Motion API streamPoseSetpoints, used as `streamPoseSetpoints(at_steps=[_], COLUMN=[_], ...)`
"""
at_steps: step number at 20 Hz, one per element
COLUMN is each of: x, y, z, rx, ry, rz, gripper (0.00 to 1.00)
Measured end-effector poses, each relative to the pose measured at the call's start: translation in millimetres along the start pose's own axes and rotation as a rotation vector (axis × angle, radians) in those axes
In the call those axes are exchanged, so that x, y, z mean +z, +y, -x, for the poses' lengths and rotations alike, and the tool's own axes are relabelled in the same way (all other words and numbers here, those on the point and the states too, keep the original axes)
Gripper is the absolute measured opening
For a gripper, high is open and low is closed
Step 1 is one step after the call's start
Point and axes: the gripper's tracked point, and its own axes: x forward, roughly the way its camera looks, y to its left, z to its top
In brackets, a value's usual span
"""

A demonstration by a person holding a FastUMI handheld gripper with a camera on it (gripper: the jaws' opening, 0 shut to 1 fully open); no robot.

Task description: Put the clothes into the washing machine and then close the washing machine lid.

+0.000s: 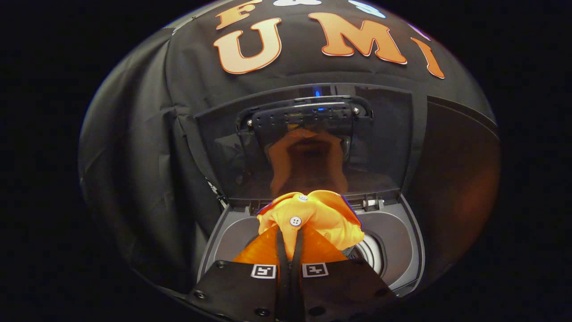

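My gripper (pixel 290 250) is shut on a bunched yellow-orange garment (pixel 328 217) with white buttons; both fingers press on the cloth and the bundle stands up just ahead of them. It hangs over the grey top of the washing machine (pixel 395 243), whose round drum opening (pixel 373 255) shows to the right of the fingers. The machine's dark glossy lid (pixel 389 138) stands upright beyond the garment and mirrors the cloth and the gripper.
The booth's black cloth wall rises behind and to the left of the machine. A lid hinge part (pixel 371 203) sits at the back right of the top. A small blue light (pixel 317 93) glows above the lid.
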Motion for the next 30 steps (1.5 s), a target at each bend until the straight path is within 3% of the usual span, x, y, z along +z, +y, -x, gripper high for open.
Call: streamPoseSetpoints(at_steps=[5,14,30], x=[-21,-103,-107], y=[-6,-25,-36], z=[-28,-50,-65], rx=[-0.004,-0.059,-0.104], ry=[0.087,0.308,0.385], rz=[0.007,-0.051,-0.045], gripper=[0.08,0.08,0.08])
